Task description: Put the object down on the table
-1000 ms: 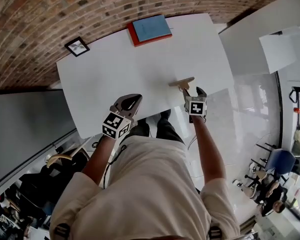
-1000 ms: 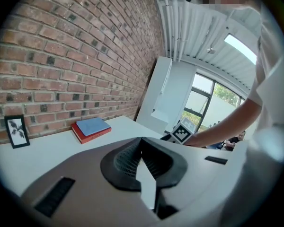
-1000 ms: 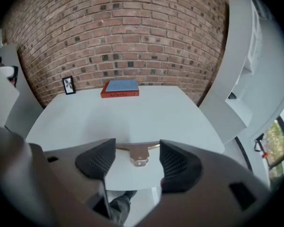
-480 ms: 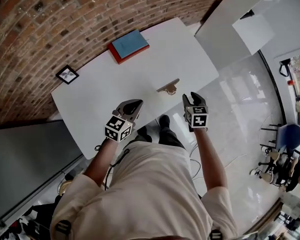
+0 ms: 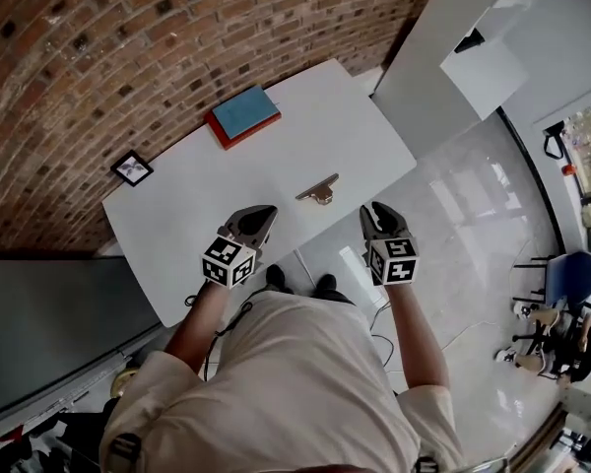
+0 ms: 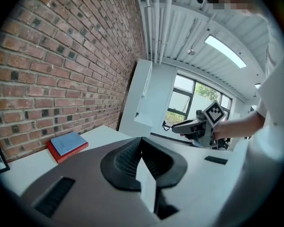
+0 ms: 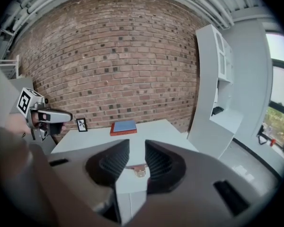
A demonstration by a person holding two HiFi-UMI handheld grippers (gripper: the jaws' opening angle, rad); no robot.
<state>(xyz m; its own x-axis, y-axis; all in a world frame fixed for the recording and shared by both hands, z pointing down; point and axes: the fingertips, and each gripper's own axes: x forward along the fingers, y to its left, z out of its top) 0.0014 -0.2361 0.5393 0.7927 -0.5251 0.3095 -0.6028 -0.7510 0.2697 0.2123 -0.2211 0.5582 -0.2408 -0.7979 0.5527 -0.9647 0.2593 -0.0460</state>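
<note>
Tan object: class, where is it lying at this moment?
In the head view the tan object lies on the white table, close to the edge nearest the person, with the red-and-blue book beyond it toward the brick wall.

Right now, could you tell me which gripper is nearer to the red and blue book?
Left. The left gripper sits by the table's near edge, on the book's side; the right gripper, whose empty jaws have just been closing, is farther off, past the small brown object.

Brick wall (image 5: pixel 128 47), wht cabinet (image 7: pixel 217 93), glossy flr (image 5: pixel 473 205)
</note>
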